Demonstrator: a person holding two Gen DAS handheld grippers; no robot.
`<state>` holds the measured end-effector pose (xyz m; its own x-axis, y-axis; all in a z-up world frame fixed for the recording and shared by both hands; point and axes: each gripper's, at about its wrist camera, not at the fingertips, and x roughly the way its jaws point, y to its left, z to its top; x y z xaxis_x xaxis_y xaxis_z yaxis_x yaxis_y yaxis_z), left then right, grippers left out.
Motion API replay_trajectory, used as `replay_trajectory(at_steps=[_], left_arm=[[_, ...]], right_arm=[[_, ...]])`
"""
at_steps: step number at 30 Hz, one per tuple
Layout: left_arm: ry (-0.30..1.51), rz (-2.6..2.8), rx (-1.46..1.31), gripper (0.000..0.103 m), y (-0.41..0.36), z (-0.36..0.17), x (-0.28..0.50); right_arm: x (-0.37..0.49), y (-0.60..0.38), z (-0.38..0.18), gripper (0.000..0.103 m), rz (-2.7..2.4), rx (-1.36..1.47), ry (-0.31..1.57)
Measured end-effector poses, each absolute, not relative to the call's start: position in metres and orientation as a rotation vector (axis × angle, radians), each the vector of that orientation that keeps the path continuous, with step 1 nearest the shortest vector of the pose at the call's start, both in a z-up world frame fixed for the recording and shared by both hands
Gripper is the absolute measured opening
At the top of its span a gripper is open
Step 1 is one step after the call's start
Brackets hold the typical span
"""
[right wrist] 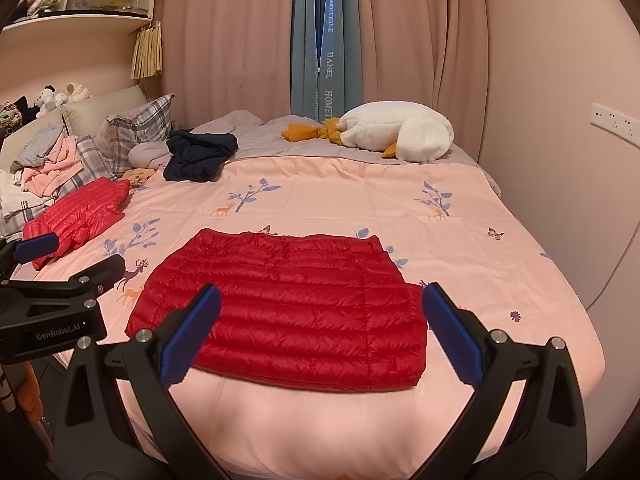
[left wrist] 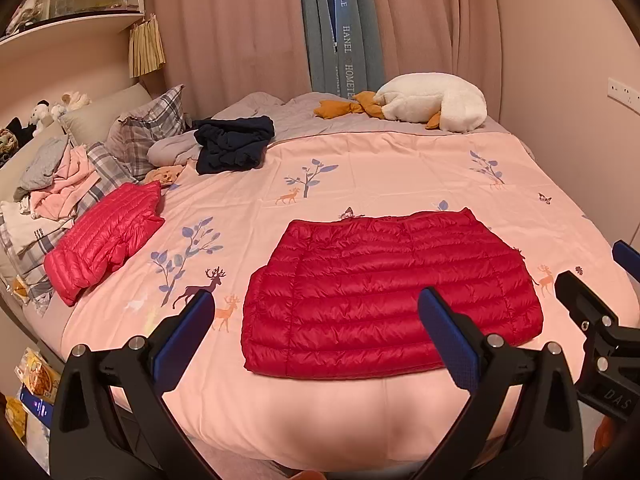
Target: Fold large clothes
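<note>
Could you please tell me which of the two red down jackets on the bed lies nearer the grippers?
The darker red jacket, folded flat mid-bed, directly ahead of both open grippers; the lighter red jacket lies off left by the pillows.

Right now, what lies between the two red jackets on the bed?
Only bare pink bedspread printed with leaves and deer. Nothing sits between the folded red jacket and the lighter red jacket near the pillows. The left wrist view shows it best.

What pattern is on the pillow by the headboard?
Grey and white plaid on the pillow, clearest in the right wrist view.
</note>
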<state>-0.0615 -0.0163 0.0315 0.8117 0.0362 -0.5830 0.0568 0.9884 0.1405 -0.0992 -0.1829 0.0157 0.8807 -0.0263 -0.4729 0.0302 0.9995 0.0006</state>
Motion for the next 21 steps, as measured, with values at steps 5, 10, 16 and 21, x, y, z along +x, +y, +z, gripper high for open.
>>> replay_trajectory(at_steps=[5,10,16,21], left_arm=[[0.626,-0.016,0.161,0.102,-0.019,0.0302,-0.0614],[0.627,-0.02,0.164,0.102,-0.0216,0.0297,-0.0618],[0.627,-0.026,0.168,0.102,-0.0236,0.0298,-0.0623],[0.627,-0.029,0.168,0.102,-0.0249,0.0293,-0.0631]], right_arm=[[-0.0991,-0.1829,0.0157,0.101,-0.03,0.009,0.493],[-0.0987,-0.1824,0.0139,0.101,-0.027,0.01,0.497],[-0.0986,-0.1821,0.0139,0.101,-0.026,0.01,0.496],[-0.099,-0.1816,0.0131,0.101,-0.026,0.011,0.496]])
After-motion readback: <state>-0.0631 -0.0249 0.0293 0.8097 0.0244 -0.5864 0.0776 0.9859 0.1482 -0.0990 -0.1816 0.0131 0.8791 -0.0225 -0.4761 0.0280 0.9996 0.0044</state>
